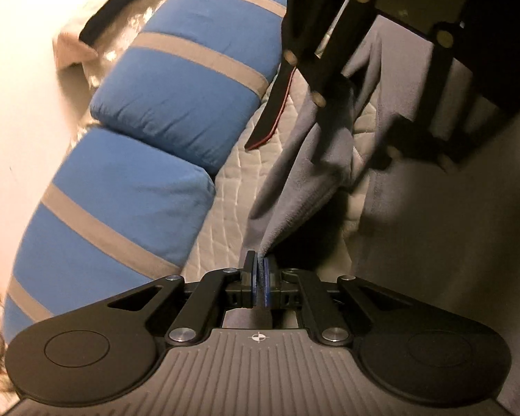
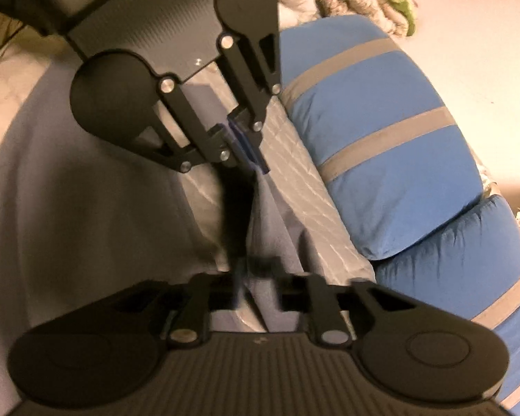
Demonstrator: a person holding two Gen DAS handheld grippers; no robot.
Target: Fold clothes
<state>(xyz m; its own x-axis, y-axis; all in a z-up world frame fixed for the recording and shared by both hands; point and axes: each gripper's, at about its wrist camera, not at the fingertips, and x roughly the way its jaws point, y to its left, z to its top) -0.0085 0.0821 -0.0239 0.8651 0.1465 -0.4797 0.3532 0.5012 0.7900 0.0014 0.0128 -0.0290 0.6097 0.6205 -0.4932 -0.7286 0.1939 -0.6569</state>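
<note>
Your left hand-held gripper (image 1: 259, 279) is clenched on a corner of the grey garment (image 1: 294, 187), which runs taut, long axis away from you, up toward your right hand-held gripper (image 1: 315, 138) over the quilted bed (image 1: 225, 215). Left view shows cloth bunched at that far tool. Right view shows your right jaws (image 2: 256, 287) parted, blurred, cloth lying between; contact there is unclear. Striped blue pillows (image 2: 381, 138) lie alongside.

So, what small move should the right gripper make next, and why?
Probably draw the right gripper back, clear of the grey cloth. Its jaws stand apart with a fold of the cloth between them, not pressed, while the left gripper is shut on the cloth's edge and holds it above the quilted bed.
</note>
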